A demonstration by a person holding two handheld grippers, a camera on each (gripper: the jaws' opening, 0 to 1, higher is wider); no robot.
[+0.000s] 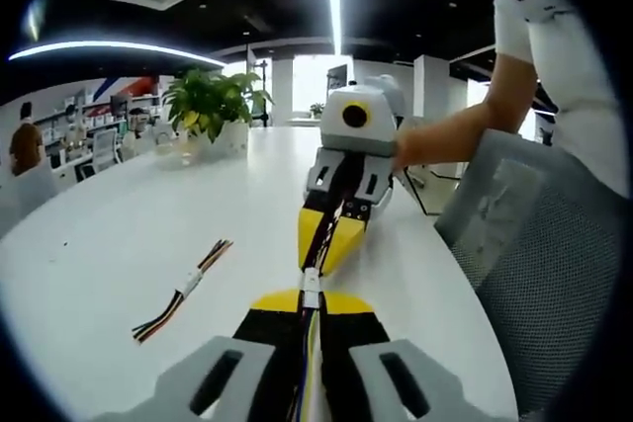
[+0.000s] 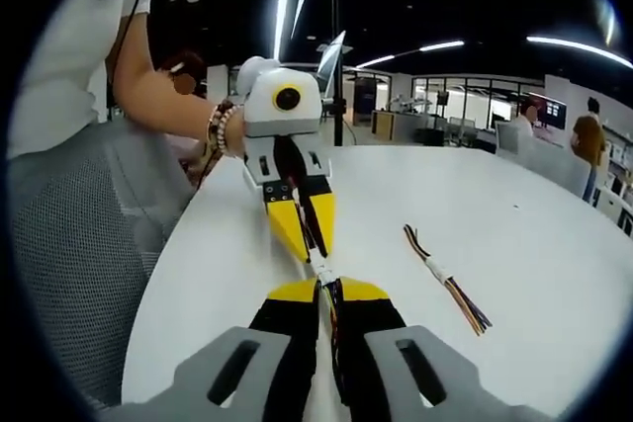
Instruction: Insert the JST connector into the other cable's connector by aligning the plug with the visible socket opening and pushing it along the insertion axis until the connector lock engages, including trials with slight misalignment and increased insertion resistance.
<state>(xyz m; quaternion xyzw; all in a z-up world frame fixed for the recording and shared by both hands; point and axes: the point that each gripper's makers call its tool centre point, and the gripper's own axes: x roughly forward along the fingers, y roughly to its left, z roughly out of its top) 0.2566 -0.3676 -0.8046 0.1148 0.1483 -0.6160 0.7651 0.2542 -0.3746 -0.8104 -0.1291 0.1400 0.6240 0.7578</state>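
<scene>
1. Closest to us, the left gripper [image 1: 311, 305] has its yellow-tipped black jaws pressed together on a multicoloured cable [image 1: 309, 363] that runs up between them; its white JST connector [image 1: 311, 287] sits just past the tips.
2. Opposite it, the right gripper [image 1: 328, 254] points back at us with jaws pinched on its own cable, tips meeting the same white connector; whether plug and socket are fully seated we cannot tell.
3. From the right gripper view we see the mirror of this: the right gripper [image 2: 326, 295] clamps its cable [image 2: 330, 328], the connector [image 2: 322, 271] lies at the tips, and the left gripper [image 2: 309, 244] comes down from above, closed on its wire.
4. A spare cable assembly [image 1: 183, 291] lies loose on the white table [image 1: 119, 234], well apart from both grippers; it appears again [image 2: 445, 279] in the right gripper view.
5. A person's hand [image 1: 407, 150] holds the right gripper; a beaded wrist [image 2: 220, 127] shows behind the left one.
6. A grey mesh chair [image 1: 539, 264] stands beside the table; a potted plant [image 1: 210, 106] sits at the far end.
</scene>
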